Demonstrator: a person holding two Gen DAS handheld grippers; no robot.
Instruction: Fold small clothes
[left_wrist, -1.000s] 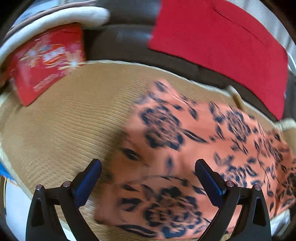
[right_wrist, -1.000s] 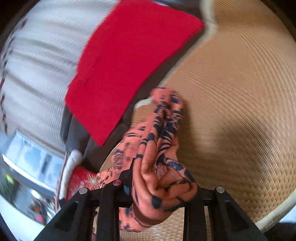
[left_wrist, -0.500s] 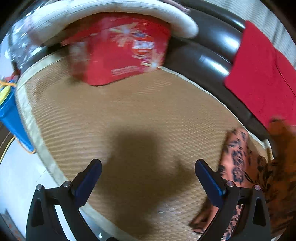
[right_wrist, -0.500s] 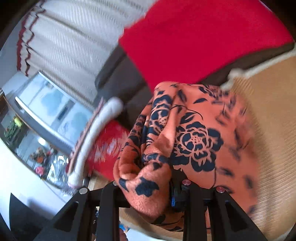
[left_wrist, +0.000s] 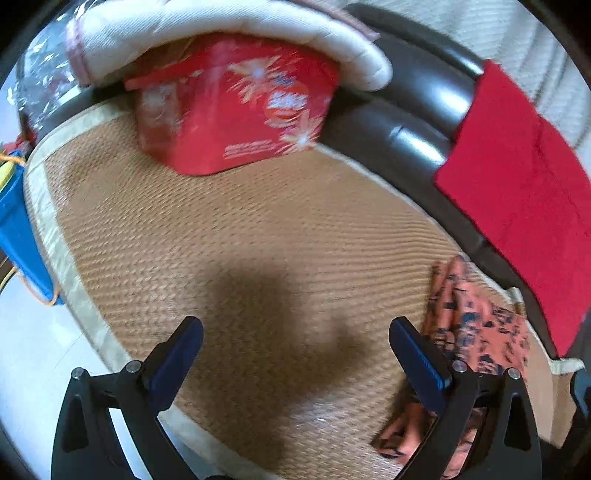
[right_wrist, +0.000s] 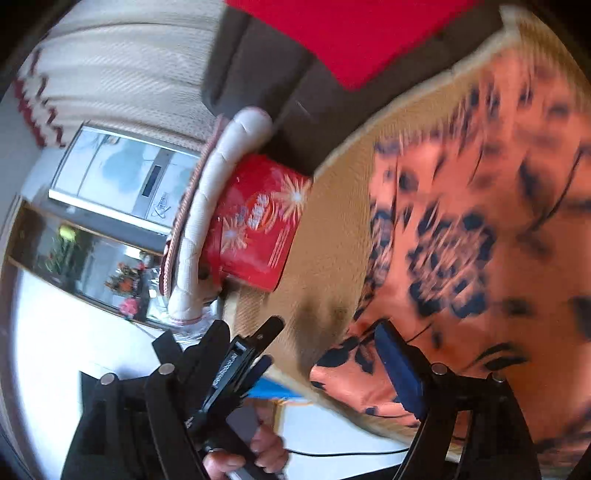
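1. Jaws of your left gripper (left_wrist: 295, 350) stood wide apart in the left wrist view, with only bare woven mat (left_wrist: 240, 240) and a dark shadow between them.
2. To their right, the orange floral garment (left_wrist: 476, 325) lay bunched on the mat near the dark sofa back (left_wrist: 413, 110), touching neither pad.
3. A red printed box (left_wrist: 236, 114) sat at the mat's far end under a cream quilted cover (left_wrist: 221, 40); a red cloth (left_wrist: 517, 206) hung over the sofa back.
4. In the right wrist view, your right gripper (right_wrist: 321, 354) had just been opening, and its jaws were spread, gripping nothing.
5. The garment (right_wrist: 480, 221) lay spread on the mat beyond the right blue pad, its hem reaching the mat's edge.
6. Your left gripper (right_wrist: 236, 354) and hand (right_wrist: 258, 450) showed low on the left.
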